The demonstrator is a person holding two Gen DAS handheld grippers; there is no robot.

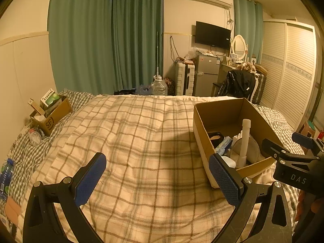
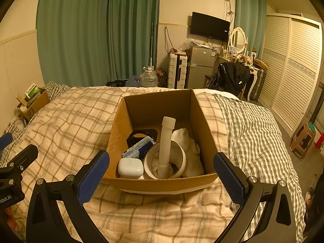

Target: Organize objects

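Observation:
An open cardboard box (image 2: pixel 199 119) sits on the plaid quilt (image 2: pixel 66 119). Inside it lie a white tube (image 2: pixel 166 141) standing in a white tape roll (image 2: pixel 180 158), a white case (image 2: pixel 130 167), a blue-white packet (image 2: pixel 139 145), a black object (image 2: pixel 141 134) and white cloth (image 2: pixel 190 151). My right gripper (image 2: pixel 162 172) is open and empty, its jaws either side of the box's near wall. My left gripper (image 1: pixel 158 176) is open and empty over bare quilt, left of the box (image 1: pixel 220 111). The right gripper also shows in the left wrist view (image 1: pixel 287 147).
A smaller cardboard box (image 1: pixel 53 115) with cartons stands at the bed's far left by the wall. A bottle (image 1: pixel 35 136) lies beside it and a blue-labelled bottle (image 1: pixel 6 174) lies nearer. Beyond the bed are curtains, a fridge (image 1: pixel 206 73), a chair and a wardrobe.

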